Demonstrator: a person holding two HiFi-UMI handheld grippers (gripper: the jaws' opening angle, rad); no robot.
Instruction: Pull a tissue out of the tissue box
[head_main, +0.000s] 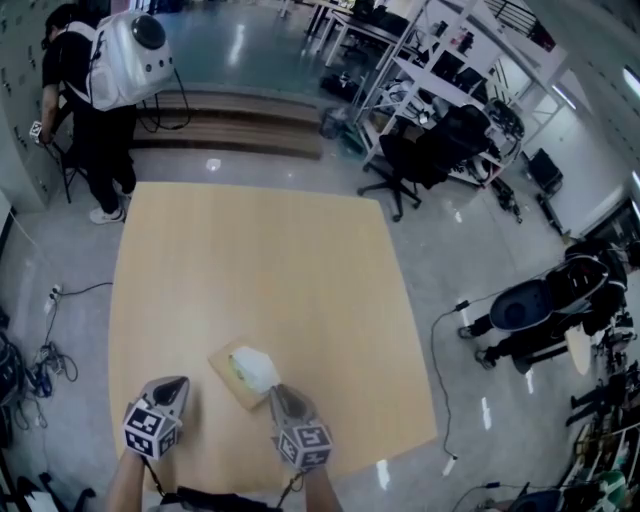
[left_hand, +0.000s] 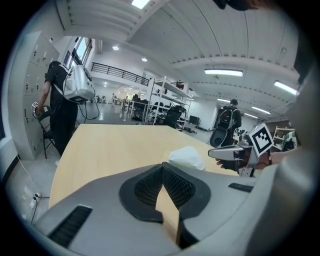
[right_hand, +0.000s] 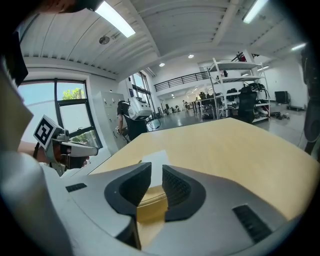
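A flat tan tissue box (head_main: 238, 393) lies near the front of the wooden table (head_main: 260, 270), with a crumpled white tissue (head_main: 255, 368) standing out of its top. My right gripper (head_main: 277, 391) sits at the box's near right corner, just short of the tissue. In the right gripper view its jaws (right_hand: 156, 169) stand slightly apart over the box (right_hand: 150, 209). The tissue (right_hand: 156, 159) shows through the gap, and the pads do not press on it. My left gripper (head_main: 179, 382) rests left of the box, shut and empty (left_hand: 162, 166). From there the tissue (left_hand: 186, 157) sits ahead to the right.
A person with a white backpack (head_main: 105, 80) stands by lockers past the table's far left corner. Office chairs (head_main: 430, 150) and shelving stand at the back right. A dark wheeled machine (head_main: 545, 305) stands on the floor to the right. Cables (head_main: 50, 350) lie on the floor at left.
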